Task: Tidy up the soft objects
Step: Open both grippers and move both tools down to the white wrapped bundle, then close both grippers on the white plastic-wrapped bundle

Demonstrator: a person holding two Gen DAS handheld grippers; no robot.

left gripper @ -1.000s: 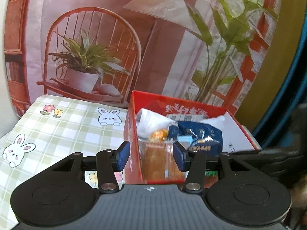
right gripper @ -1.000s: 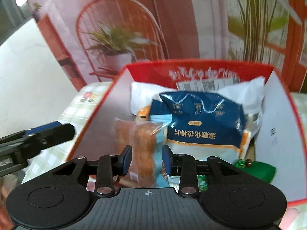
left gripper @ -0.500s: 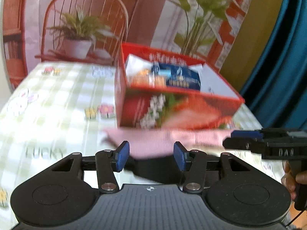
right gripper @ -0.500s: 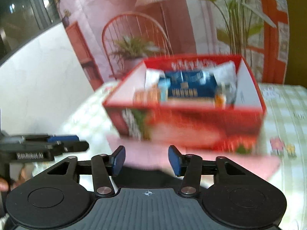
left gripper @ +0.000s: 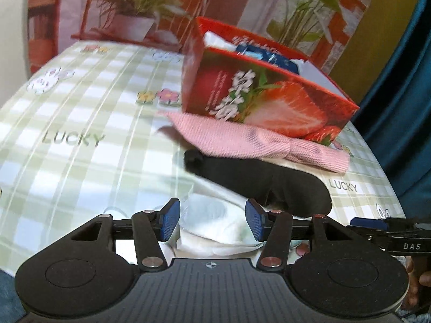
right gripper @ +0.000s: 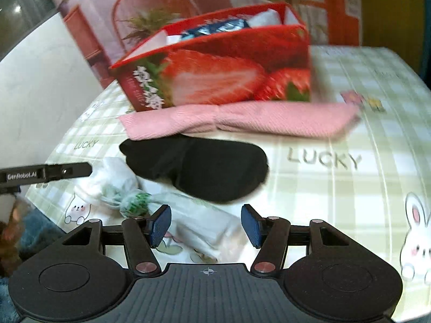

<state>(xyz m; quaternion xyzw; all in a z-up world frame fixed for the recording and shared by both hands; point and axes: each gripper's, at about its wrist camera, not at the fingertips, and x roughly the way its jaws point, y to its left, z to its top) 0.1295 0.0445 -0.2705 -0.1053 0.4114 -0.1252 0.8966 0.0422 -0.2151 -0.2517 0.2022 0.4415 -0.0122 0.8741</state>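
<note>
Cloth (right gripper: pixel 237 121): pink, ribbed | eye mask (right gripper: pixel 204 169): black, padded | both hand-held grippers (left gripper: pixel 212 223) (right gripper: pixel 206 224): jaws apart, empty, right just widening

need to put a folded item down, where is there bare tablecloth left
Free: the checked cloth left of the strawberry box, around the LUCKY print, and in the right wrist view the stretch right of the black eye mask. Crowded: in front of the box, where pink cloth, mask and white plastic bag lie close together.
</note>
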